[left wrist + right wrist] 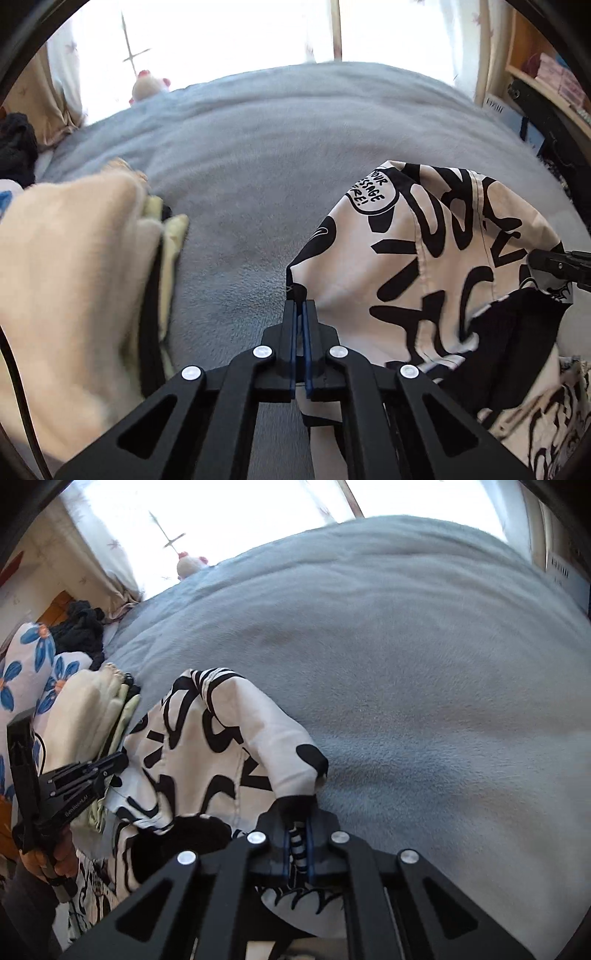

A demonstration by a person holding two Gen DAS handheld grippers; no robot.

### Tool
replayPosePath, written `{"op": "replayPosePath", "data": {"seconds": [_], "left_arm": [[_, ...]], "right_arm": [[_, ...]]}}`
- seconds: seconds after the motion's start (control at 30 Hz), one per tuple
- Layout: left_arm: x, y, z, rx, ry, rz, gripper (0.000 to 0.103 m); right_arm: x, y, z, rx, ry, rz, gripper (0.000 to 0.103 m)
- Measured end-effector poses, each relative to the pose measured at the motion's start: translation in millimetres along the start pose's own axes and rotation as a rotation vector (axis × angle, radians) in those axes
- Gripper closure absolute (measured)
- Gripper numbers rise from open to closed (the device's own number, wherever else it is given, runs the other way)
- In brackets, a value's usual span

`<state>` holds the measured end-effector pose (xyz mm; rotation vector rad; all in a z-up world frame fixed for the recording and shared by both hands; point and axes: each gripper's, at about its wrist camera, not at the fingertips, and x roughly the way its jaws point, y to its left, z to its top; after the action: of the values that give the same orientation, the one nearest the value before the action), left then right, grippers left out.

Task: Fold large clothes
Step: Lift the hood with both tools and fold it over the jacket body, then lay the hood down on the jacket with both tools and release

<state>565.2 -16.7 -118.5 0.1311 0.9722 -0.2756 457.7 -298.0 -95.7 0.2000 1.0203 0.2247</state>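
White cotton printed with heavy black lettering, the garment [436, 258] hangs bunched between my two grippers, lifted clear of the grey fleece blanket [258, 155] along its upper edge while its lower part trails toward me. My left gripper [300, 295] has its jaws pinched tight on a black-trimmed corner of the garment; my right gripper [303, 805] has its jaws clamped on another edge, a striped ribbed band showing between the blue pads.

I judge the cloth to be light and very limp: it sags in a deep fold between the two grips and holds no shape of its own. It is thin enough that a narrow pinch suffices, yet smooth enough that a shallow bite near a hem could slip out under a tug. The stitched hems and the ribbed band are the firmest places to hold, so I would keep my grips there and pull the two corners apart to draw the edge taut before laying it on the blanket.

To the left of the garment, a stack of cream folded clothes [74, 277] rests on the blanket, near but apart from it.
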Motion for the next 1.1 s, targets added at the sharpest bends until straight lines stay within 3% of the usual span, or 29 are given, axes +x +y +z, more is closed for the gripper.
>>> {"op": "replayPosePath", "data": {"seconds": [0.2, 0.37, 0.53, 0.63, 0.7, 0.8, 0.87, 0.97, 1.03, 1.1], "left_arm": [[-98.7, 2.1, -37.0, -0.01, -0.155, -0.029, 0.102], [-178.6, 16.4, -104.1, -0.055, -0.25, -0.1, 0.102], [-228.7, 20.5, -188.2, -0.028, -0.323, -0.133, 0.101], [-227.0, 21.9, -241.9, -0.022, -0.236, -0.116, 0.1], [-213.5, 31.9, -274.0, -0.07, -0.122, -0.126, 0.1], [-211.6, 40.0, -311.2, -0.155, -0.029, -0.157, 0.099], [-216.8, 45.4, -321.5, -0.197, -0.008, -0.19, 0.093], [-233.5, 42.6, -322.9, -0.226, -0.004, -0.246, 0.067], [-243.7, 35.4, -315.3, -0.234, -0.014, -0.272, 0.035], [-255.5, 30.4, -307.6, -0.241, -0.037, -0.315, 0.031]], "right_arm": [[-100.0, 46.0, -47.1, -0.16, -0.195, 0.022, 0.098], [-168.8, 81.0, -117.9, -0.294, -0.301, 0.022, 0.098], [-193.5, 106.0, -218.8, -0.452, -0.409, -0.207, 0.092], [-178.7, 105.4, -276.2, -0.478, -0.322, -0.315, 0.092], [-172.4, 97.7, -299.2, -0.429, -0.25, -0.308, 0.092], [-175.3, 84.9, -324.5, -0.303, -0.173, -0.265, 0.092], [-183.5, 78.9, -333.5, -0.211, -0.141, -0.215, 0.091], [-195.4, 71.6, -335.3, -0.078, -0.087, -0.104, 0.089], [-200.6, 67.3, -329.8, 0.022, -0.059, -0.019, 0.079], [-205.1, 68.6, -326.4, 0.092, -0.055, 0.059, 0.06]]}}
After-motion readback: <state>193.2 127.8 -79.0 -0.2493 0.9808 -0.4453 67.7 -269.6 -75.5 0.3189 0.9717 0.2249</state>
